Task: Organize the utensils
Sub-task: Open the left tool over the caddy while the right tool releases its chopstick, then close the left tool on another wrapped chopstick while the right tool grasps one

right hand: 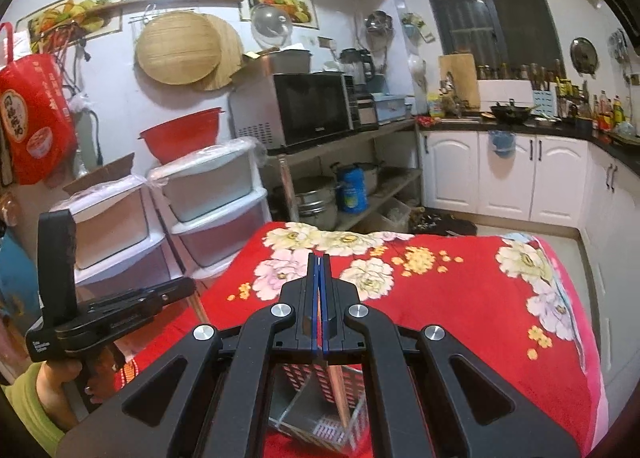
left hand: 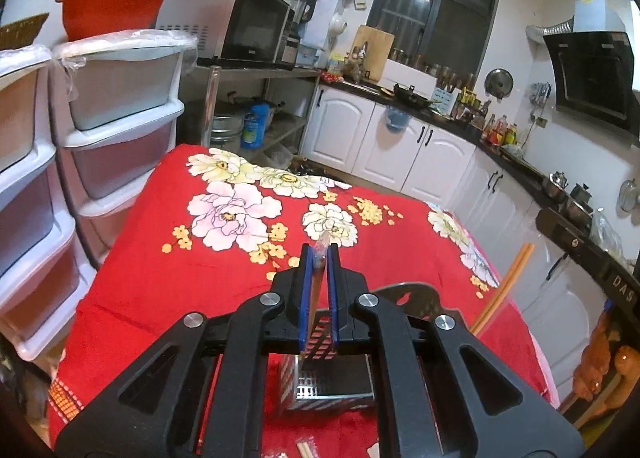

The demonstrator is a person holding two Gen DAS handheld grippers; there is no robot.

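Holding both tools over the red, flower-printed cloth (left hand: 168, 258) that is covering the counter, we are gripping something thin in each one.

Our left tool (left hand: 319, 258) is clenching its blue-padded fingers (left hand: 306, 290) on a slim wooden stick in a clear wrapper (left hand: 320, 254). The wrapper tip is poking out just past the fingertips, and the stick is running back between the pads and down toward the perforated, shiny metal utensil holder (left hand: 332, 382). That holder is standing on the cloth directly beneath and behind the fingertips of this tool, close to the near edge of the counter.

Our right tool (right hand: 320, 270) is pressing its fingers together as well, and a thin brown stick (right hand: 340, 386) is slanting down from between the pads into the same metal holder (right hand: 320, 418). In the right wrist view the holder is appearing tilted, lying just below the tool. From the left wrist view we are also seeing a pair of long orange chopsticks (left hand: 504, 286) sloping down at the right, near the holder; whether they are the same ones, we cannot tell.

A few more wrapped sticks (left hand: 306, 450) are lying on the cloth at the near edge, just in front of the holder.
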